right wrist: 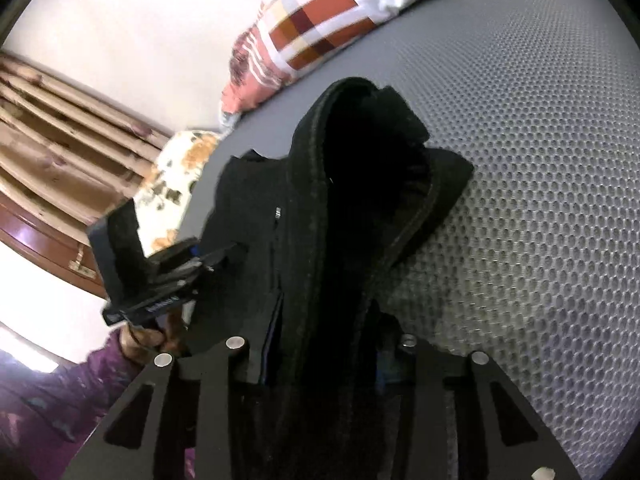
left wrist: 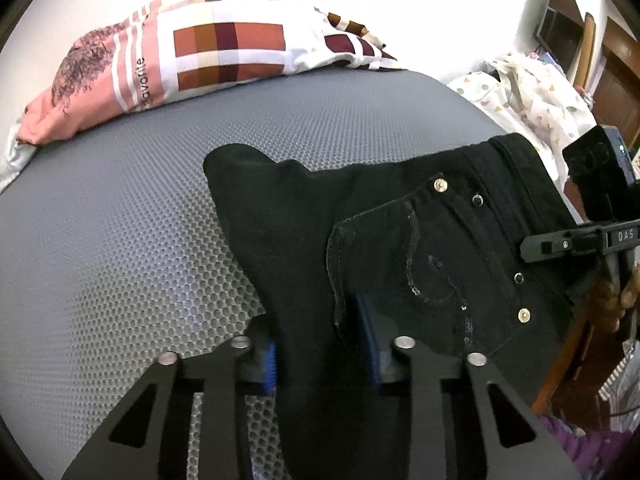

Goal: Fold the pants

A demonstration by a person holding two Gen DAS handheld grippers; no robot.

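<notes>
Your left gripper (left wrist: 320, 356) pinches black pants (left wrist: 400, 248) at lower centre; your right gripper (right wrist: 324, 360) clamps a thick bunched fold of them. They hang over the grey mat (left wrist: 120, 220), centre frame. Denim looks heavy, limp, grippy: hold by the stiffer waistband and seams, not loose cloth.
</notes>
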